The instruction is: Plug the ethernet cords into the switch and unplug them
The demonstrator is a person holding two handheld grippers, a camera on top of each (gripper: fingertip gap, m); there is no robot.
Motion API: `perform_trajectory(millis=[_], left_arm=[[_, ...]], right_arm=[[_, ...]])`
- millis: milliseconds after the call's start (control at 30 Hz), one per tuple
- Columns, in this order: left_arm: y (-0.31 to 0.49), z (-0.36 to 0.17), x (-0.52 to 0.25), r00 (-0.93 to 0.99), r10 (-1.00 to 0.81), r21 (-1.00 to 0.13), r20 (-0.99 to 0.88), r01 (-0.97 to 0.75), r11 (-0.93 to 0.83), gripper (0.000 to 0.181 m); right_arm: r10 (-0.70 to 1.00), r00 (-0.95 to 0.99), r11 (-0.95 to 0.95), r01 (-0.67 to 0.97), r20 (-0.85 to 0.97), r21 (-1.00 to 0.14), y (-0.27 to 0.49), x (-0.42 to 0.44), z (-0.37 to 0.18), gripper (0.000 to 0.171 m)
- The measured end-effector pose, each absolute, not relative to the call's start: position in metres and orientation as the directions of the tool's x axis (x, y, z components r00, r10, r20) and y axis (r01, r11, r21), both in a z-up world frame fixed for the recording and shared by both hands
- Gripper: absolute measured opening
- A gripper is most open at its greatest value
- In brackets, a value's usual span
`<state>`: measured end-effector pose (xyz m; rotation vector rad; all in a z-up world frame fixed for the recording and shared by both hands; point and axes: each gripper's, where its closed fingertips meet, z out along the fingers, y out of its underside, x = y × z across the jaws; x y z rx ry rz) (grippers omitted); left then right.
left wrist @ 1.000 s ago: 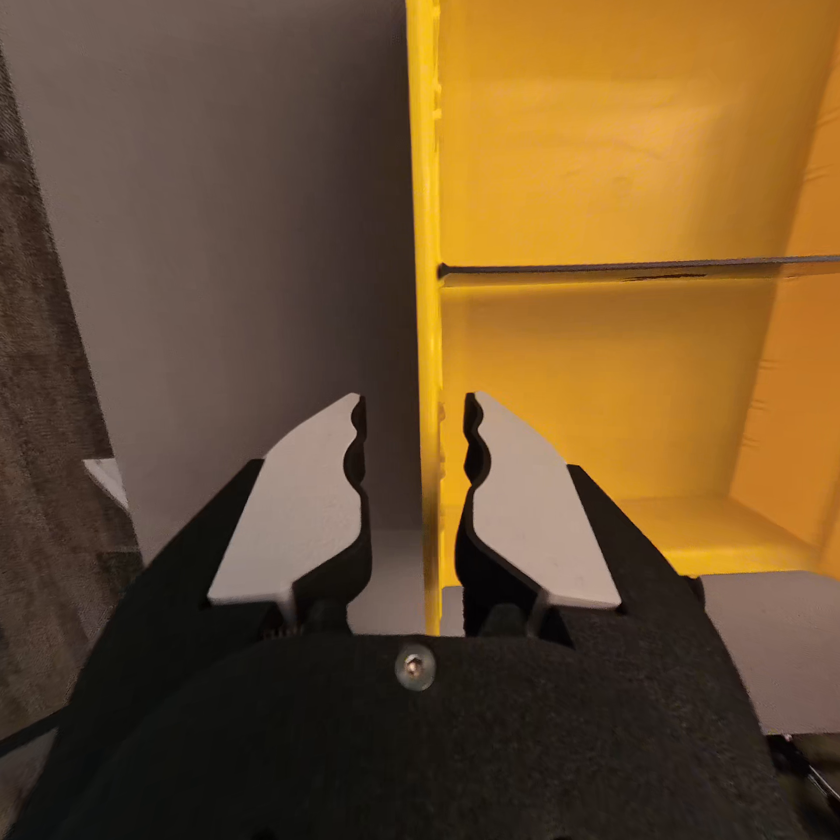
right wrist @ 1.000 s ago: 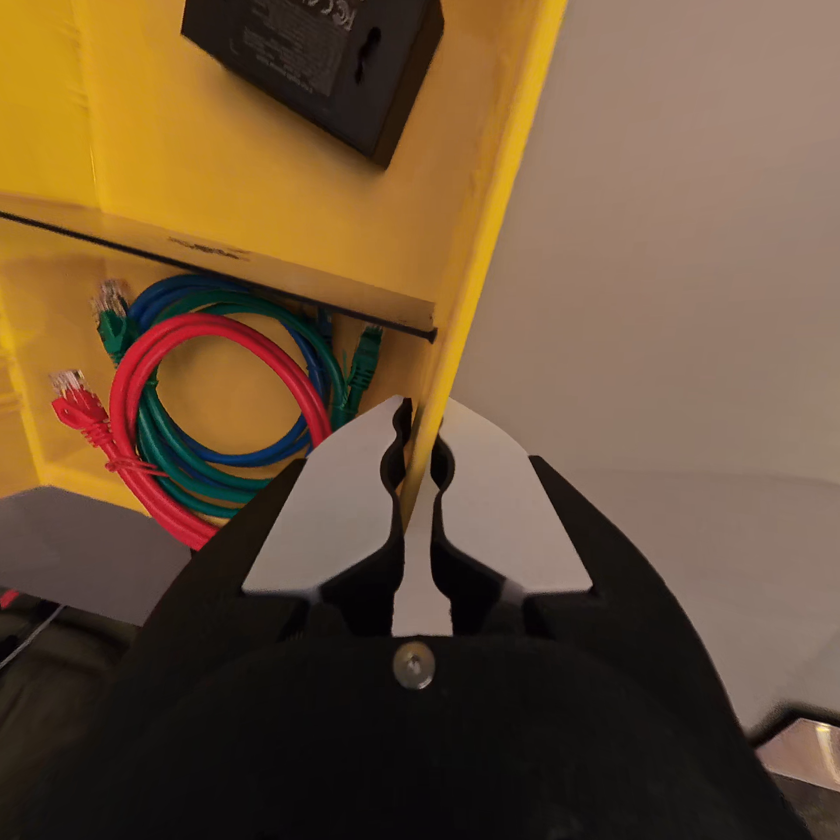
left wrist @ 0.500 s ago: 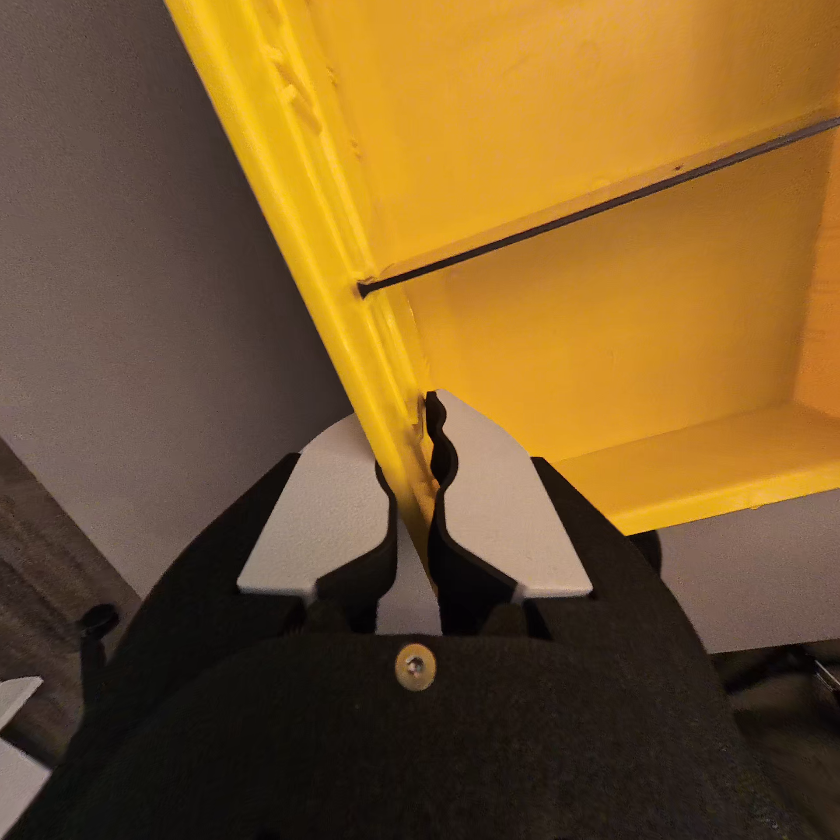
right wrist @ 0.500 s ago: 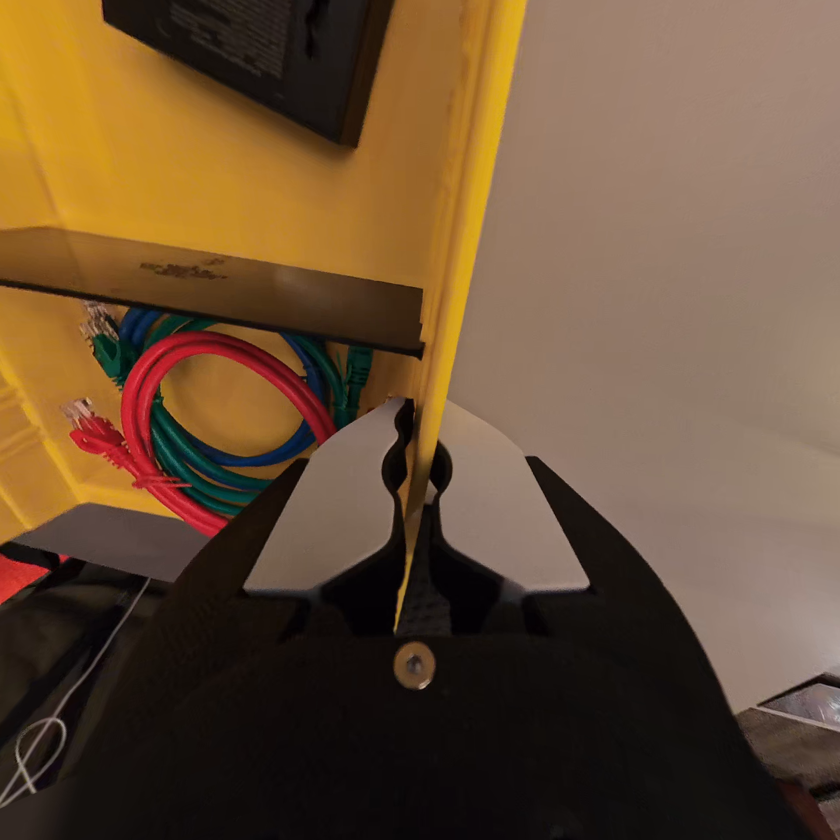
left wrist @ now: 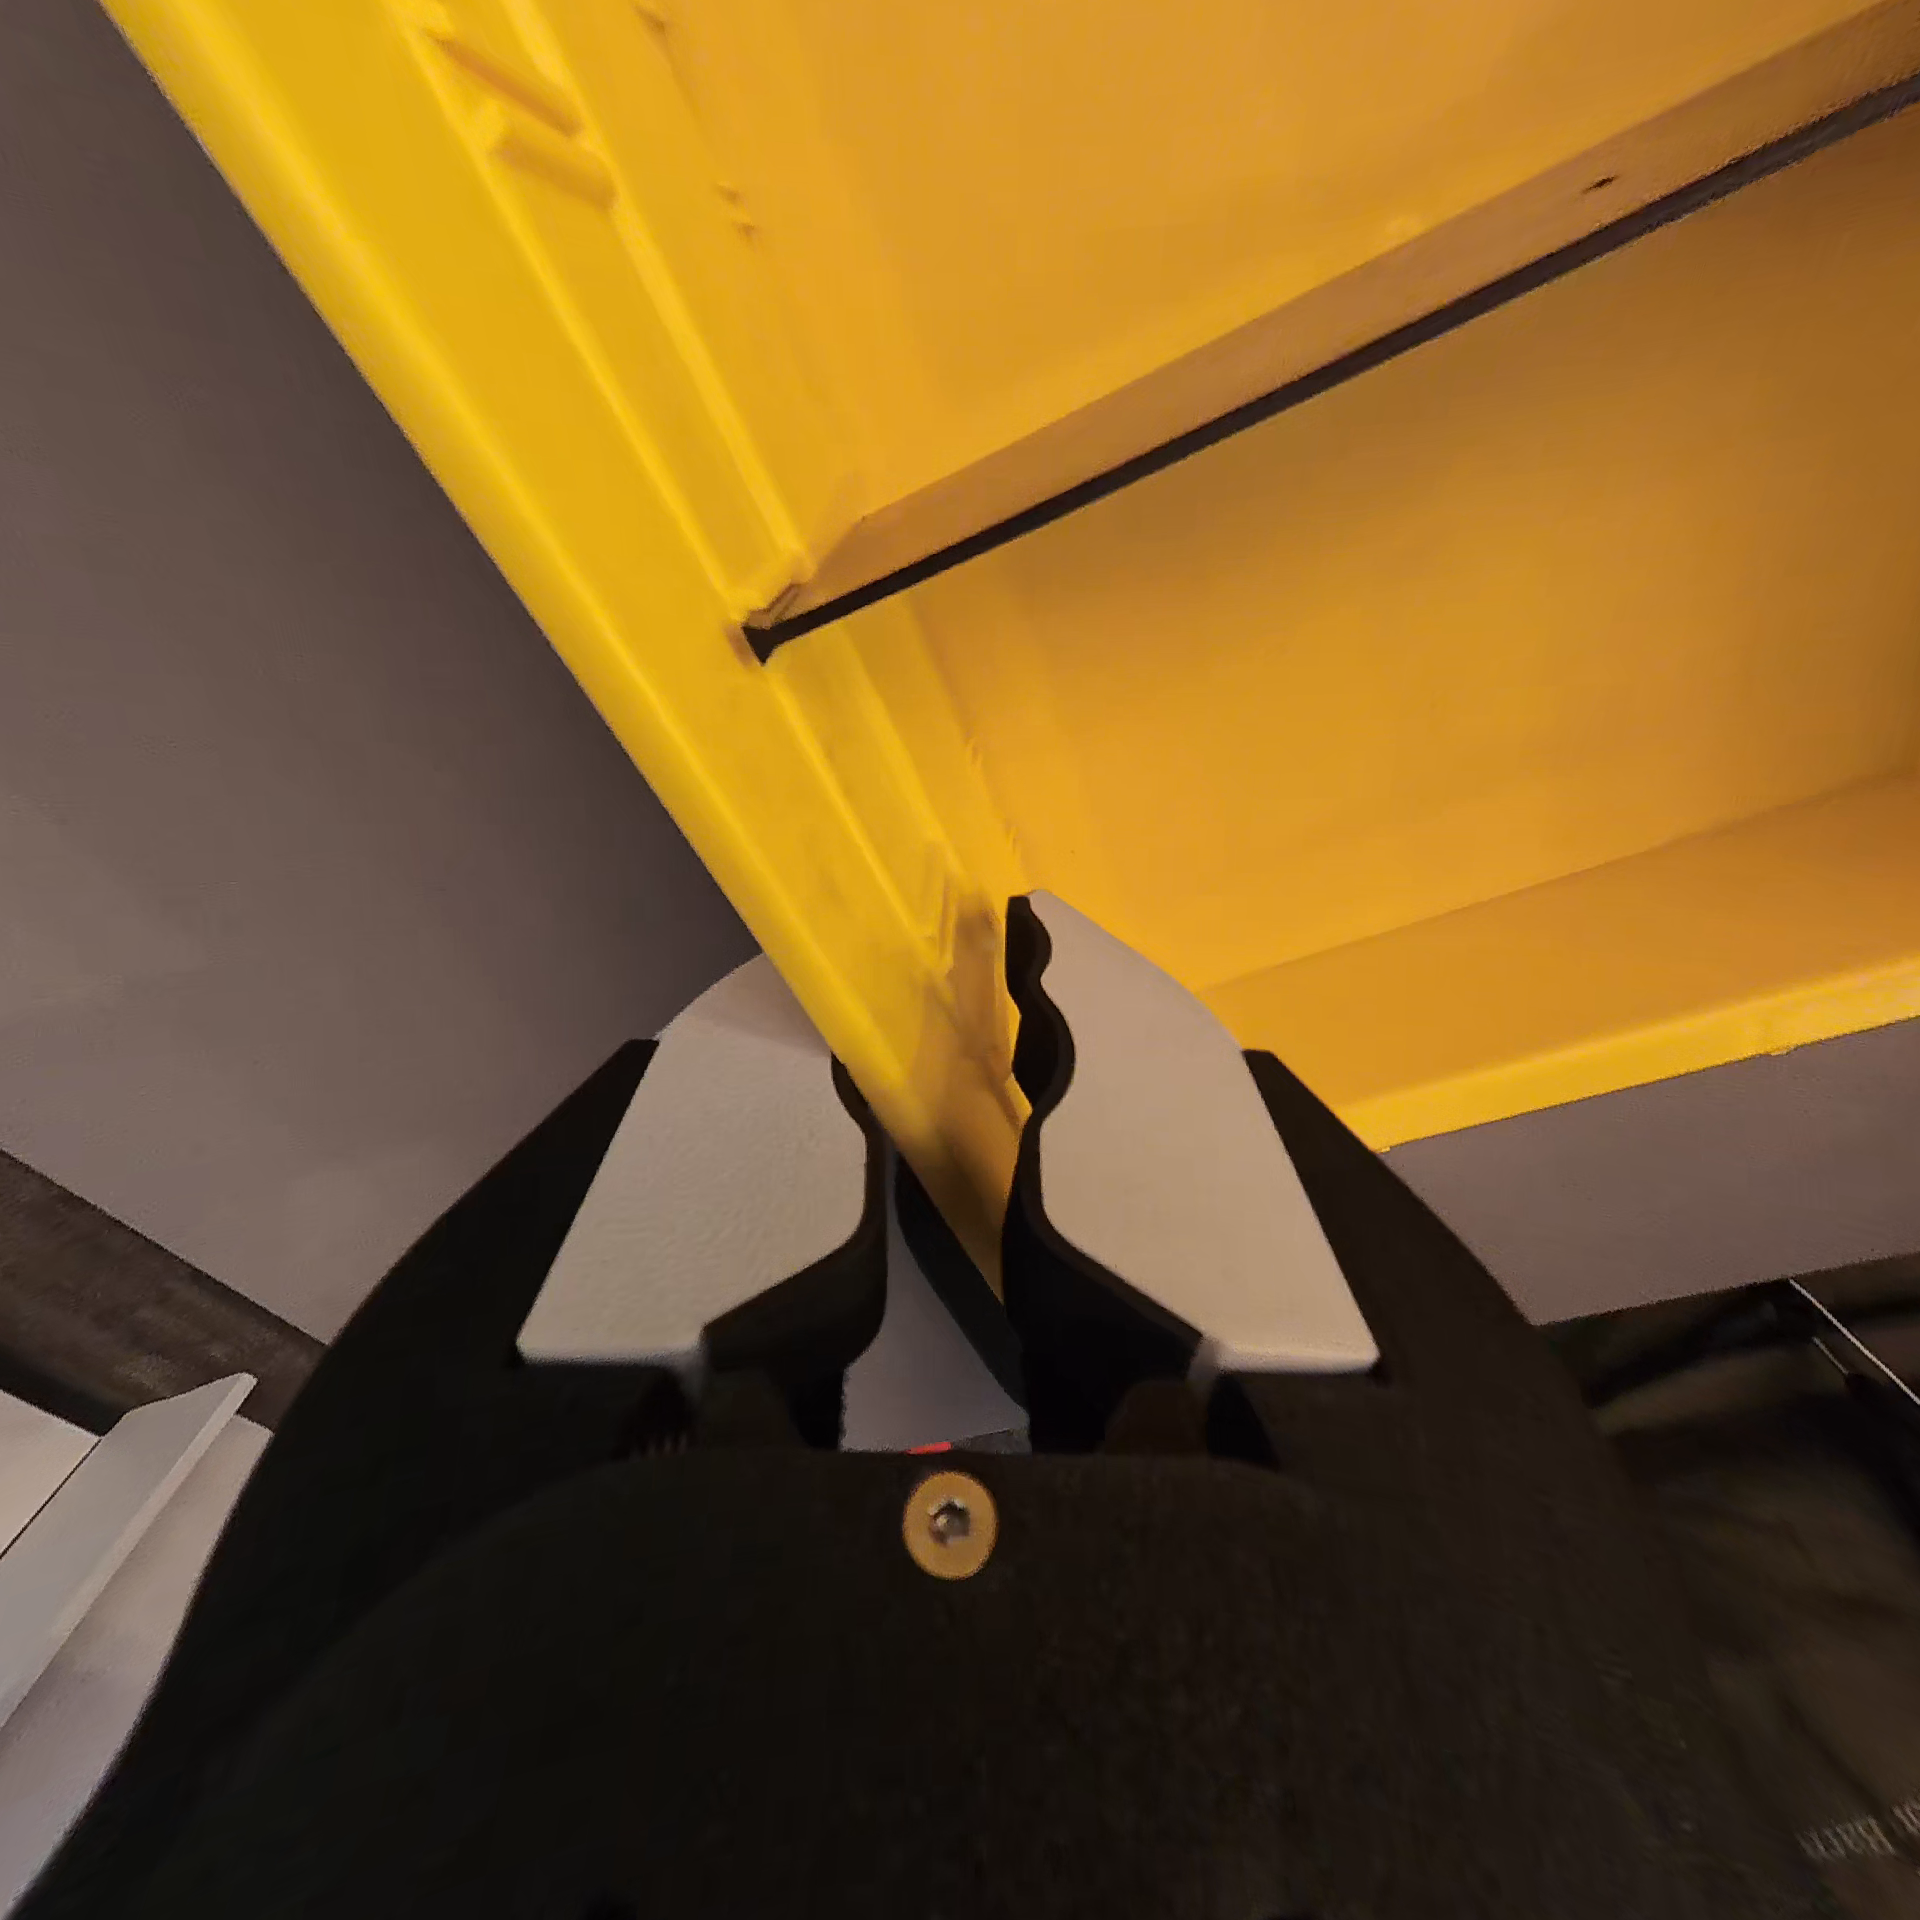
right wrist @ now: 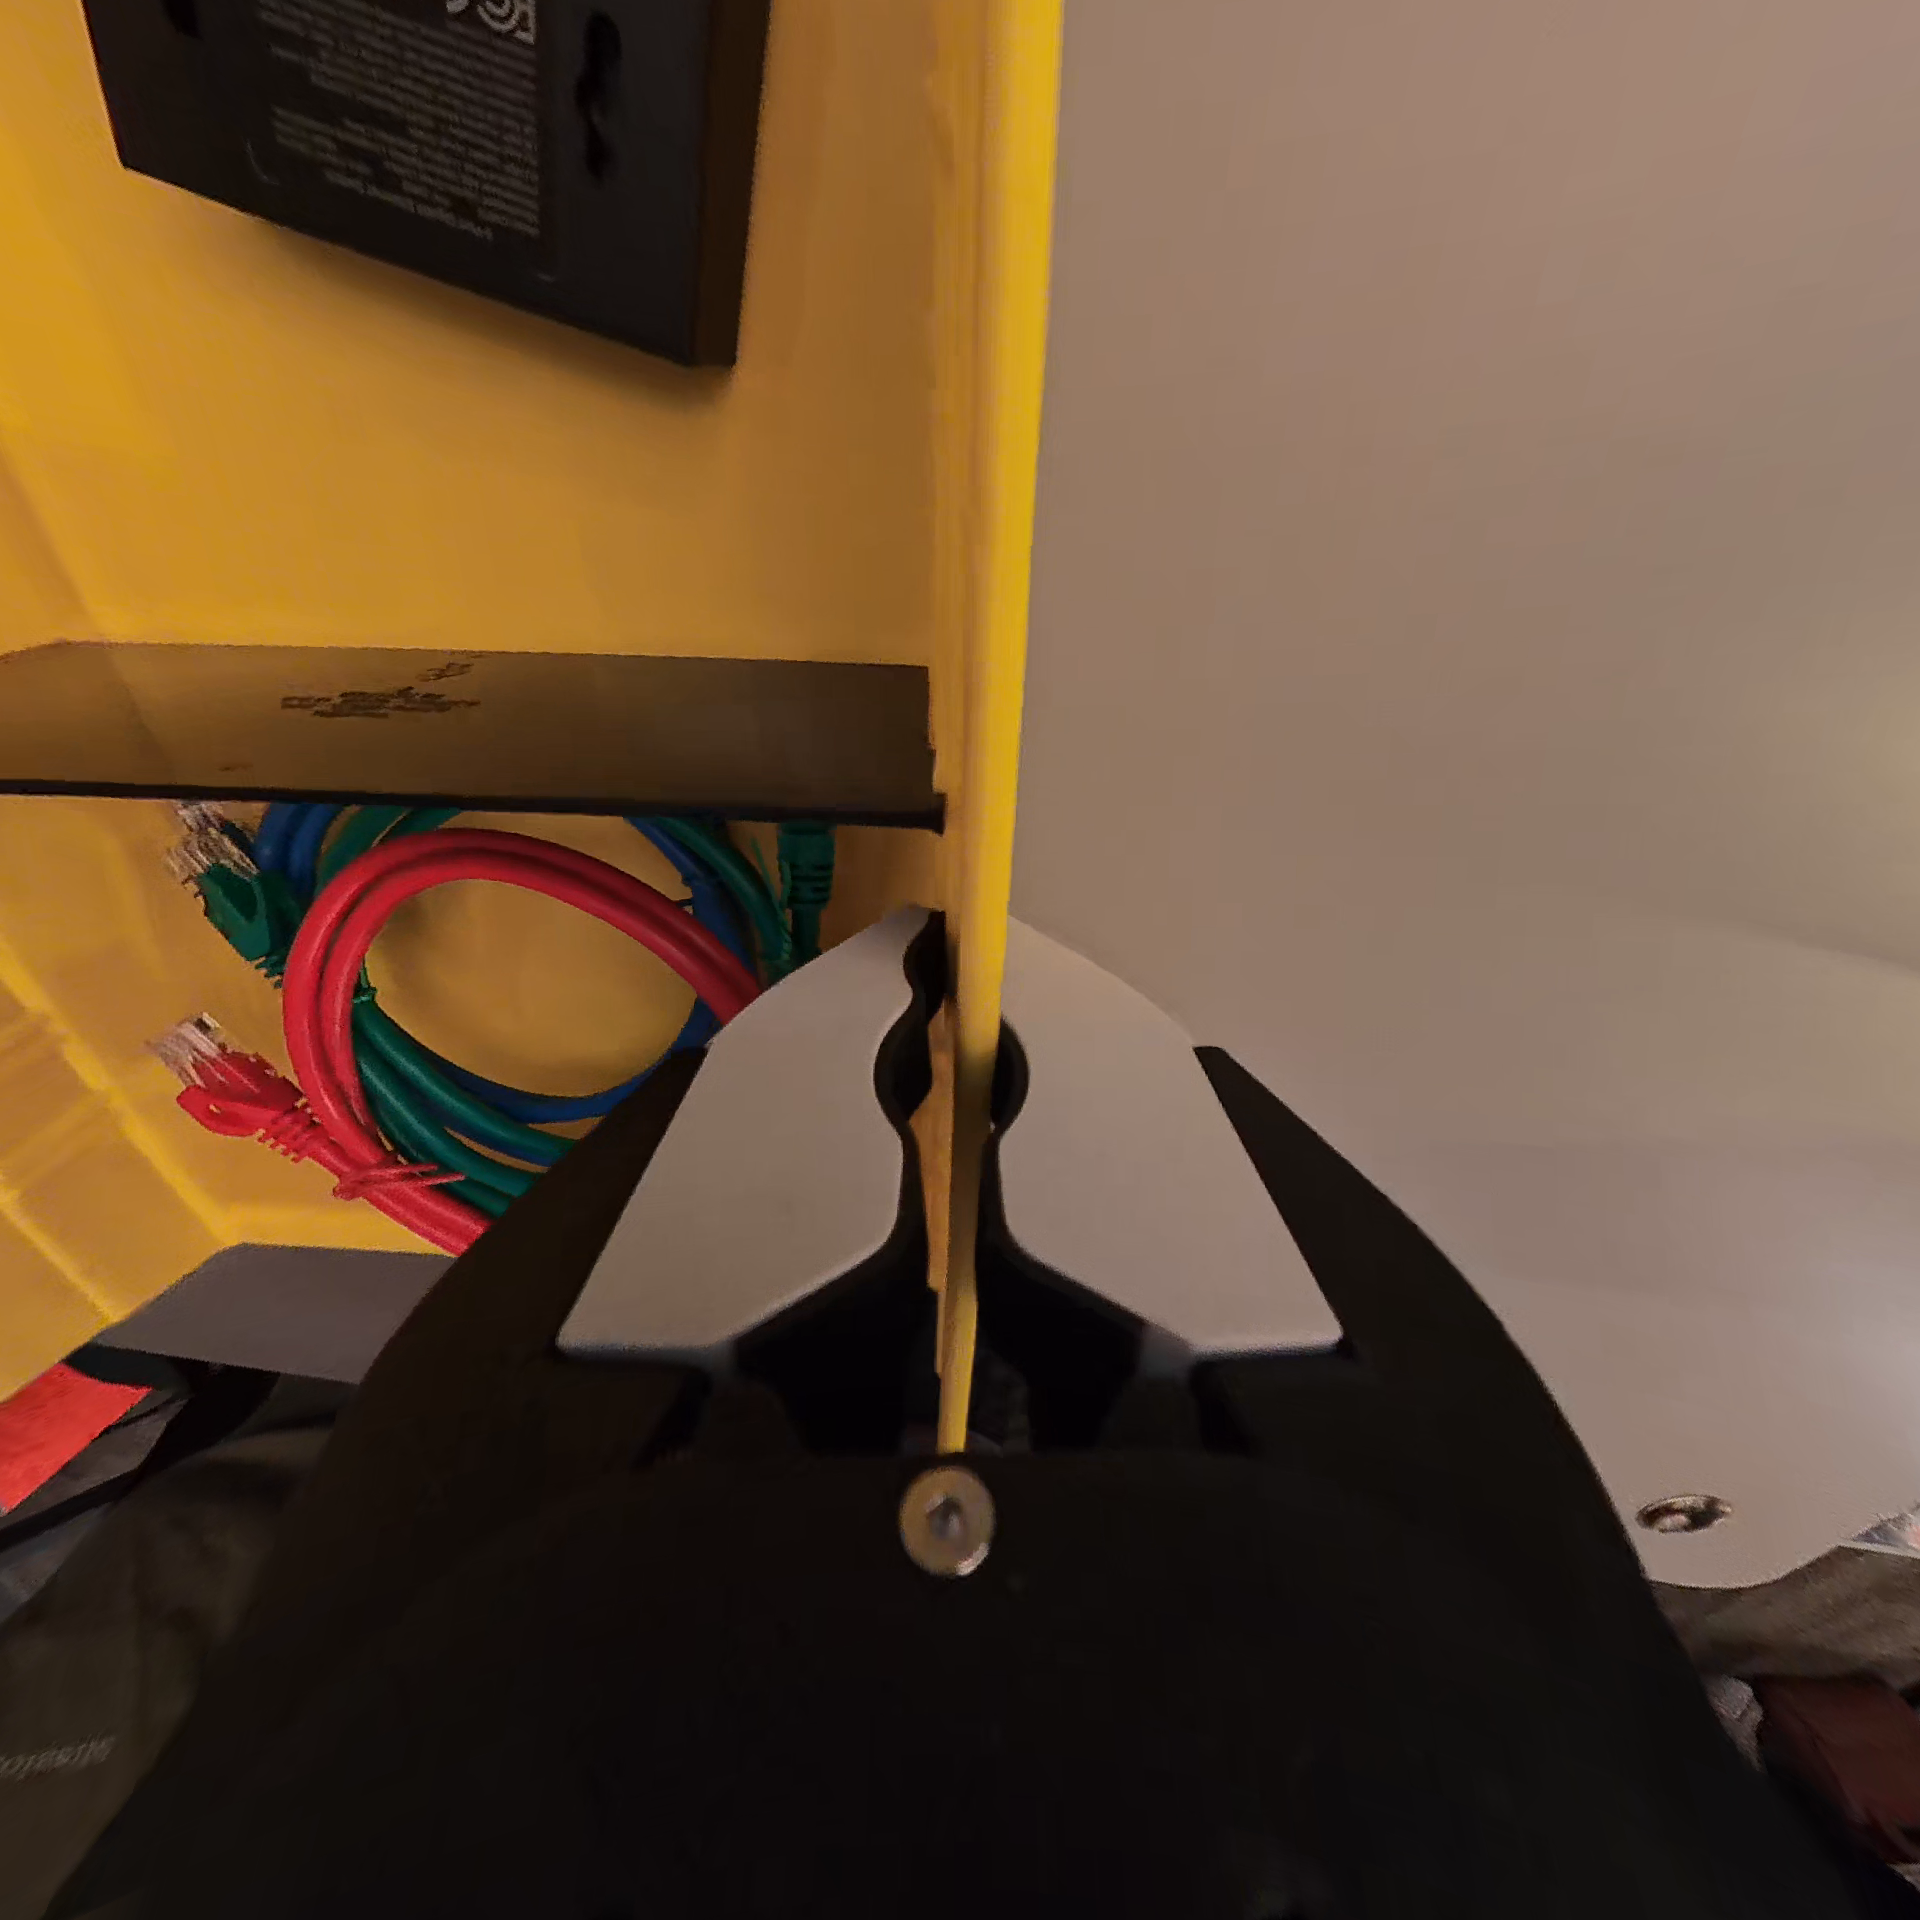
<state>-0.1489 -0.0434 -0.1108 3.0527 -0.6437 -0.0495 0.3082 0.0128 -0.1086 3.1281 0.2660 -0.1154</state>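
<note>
A yellow bin (left wrist: 1351, 644) with a thin black divider (left wrist: 1299, 384) fills both views. My left gripper (left wrist: 935, 997) is shut on the bin's left wall (left wrist: 665, 644). My right gripper (right wrist: 971, 966) is shut on the bin's right wall (right wrist: 992, 520). In the right wrist view, a black switch (right wrist: 436, 145) lies bottom up in the far compartment beyond the divider (right wrist: 468, 727). Coiled red (right wrist: 436, 894), green (right wrist: 436, 1101) and blue (right wrist: 551, 1101) ethernet cords lie in the near compartment, left of my right gripper. The bin is tilted in the left wrist view.
A grey table top (right wrist: 1455, 727) lies under and around the bin. Its front edge (left wrist: 1662, 1205) shows near me, with dark fabric (left wrist: 1766, 1558) below it. A red item (right wrist: 62, 1423) sits low at the left. A white panel edge (left wrist: 114, 1475) is at lower left. The grippers' ends are close to 45 cm from one another.
My left gripper closed from open onto the bin's left wall. The bin then tilted and rose toward me, and both views now look deeper under the divider.
</note>
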Motion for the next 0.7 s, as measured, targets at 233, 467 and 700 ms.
perform_trajectory(millis=[233,467,700], left_arm=[[-0.049,-0.108,-0.144,0.912,-0.409,0.025,0.009,-0.409,-0.912,0.021],[-0.047,-0.07,-0.143,0.903,-0.43,-0.159,-0.007,-0.426,-0.891,0.023],[-0.047,0.004,-0.136,0.884,-0.465,-0.513,-0.043,-0.419,-0.75,0.024]], right_arm=[[0.234,0.967,-0.971,0.237,-0.096,0.015,0.005,0.293,-0.108,0.004],[0.237,0.958,-0.971,0.233,-0.161,-0.044,0.008,0.298,-0.089,0.008],[0.242,0.954,-0.912,0.161,-0.177,-0.378,-0.008,0.281,-0.007,0.009]])
